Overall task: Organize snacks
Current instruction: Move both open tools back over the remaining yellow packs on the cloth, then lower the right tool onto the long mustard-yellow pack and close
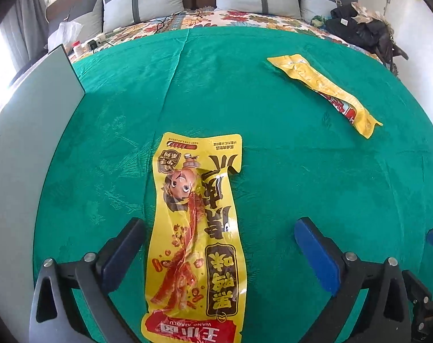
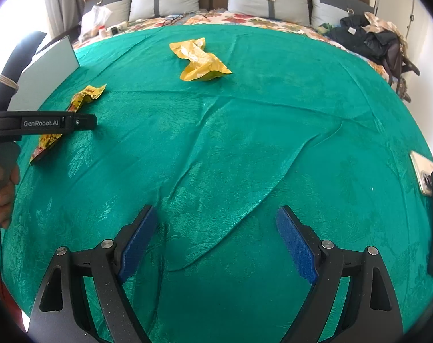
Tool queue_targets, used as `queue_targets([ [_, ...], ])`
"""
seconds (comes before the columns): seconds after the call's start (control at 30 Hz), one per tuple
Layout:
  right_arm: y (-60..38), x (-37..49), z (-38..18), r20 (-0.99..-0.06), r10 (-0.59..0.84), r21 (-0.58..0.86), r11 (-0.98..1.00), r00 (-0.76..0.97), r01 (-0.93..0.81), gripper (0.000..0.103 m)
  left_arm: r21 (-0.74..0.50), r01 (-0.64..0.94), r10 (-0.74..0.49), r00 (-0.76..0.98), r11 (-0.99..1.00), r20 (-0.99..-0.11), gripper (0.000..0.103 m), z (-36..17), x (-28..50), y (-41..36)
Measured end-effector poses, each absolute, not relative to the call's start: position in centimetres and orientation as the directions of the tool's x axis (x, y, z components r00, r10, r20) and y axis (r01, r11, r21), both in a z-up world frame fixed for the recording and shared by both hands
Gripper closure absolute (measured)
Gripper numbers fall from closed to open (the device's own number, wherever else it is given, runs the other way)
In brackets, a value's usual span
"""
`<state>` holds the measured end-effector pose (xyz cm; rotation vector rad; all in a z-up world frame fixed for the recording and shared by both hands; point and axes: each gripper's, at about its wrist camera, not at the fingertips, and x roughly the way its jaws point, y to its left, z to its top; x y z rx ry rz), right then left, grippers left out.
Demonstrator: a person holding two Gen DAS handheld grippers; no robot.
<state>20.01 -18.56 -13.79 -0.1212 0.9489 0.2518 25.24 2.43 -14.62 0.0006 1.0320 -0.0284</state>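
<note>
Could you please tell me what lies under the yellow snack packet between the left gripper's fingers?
The yellow snack packet lies flat on the green cloth. Whatever the cloth covers is hidden.

A yellow plastic snack packet with red cartoon print lies on green leaf-embossed cloth; behind, a floral bedspread.

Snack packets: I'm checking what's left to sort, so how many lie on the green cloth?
2. One packet lies flat between the open left gripper fingers; the other lies farther back on the cloth. More may lie out of view.
</note>
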Motion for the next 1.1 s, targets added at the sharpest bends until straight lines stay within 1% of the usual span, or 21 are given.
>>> queue_targets([
  [0.07, -18.52, 19.97, -13.8, -0.815, 0.155, 0.004, 0.965, 0.558, -0.262, 0.014, -0.011, 0.051, -0.038, 0.561, 0.999, -0.827, 0.0, -14.75, 24.81, 2.88],
  [0.17, -18.5, 19.91, -13.84, -0.813, 0.15, 0.002, 0.967, 0.562, -0.255, 0.014, -0.01, 0.056, -0.04, 0.576, 0.998, -0.816, 0.0, -14.78, 24.57, 2.92],
  [0.47, -18.48, 19.85, -13.86, -0.81, 0.149, 0.0, 0.967, 0.568, -0.254, 0.013, -0.01, 0.055, -0.04, 0.578, 0.998, -0.815, 0.0, -14.82, 24.99, 2.67],
  [0.7, -18.2, 19.87, -13.94, -0.805, 0.152, 0.001, 0.967, 0.574, -0.255, 0.008, -0.01, 0.055, -0.04, 0.578, 0.998, -0.815, 0.0, -14.84, 24.99, 2.69],
  [1.1, -17.94, 19.75, -13.99, -0.79, 0.153, 0.0, 0.968, 0.594, -0.249, 0.007, -0.01, 0.055, -0.04, 0.578, 0.998, -0.815, 0.0, -14.85, 24.99, 2.71],
])
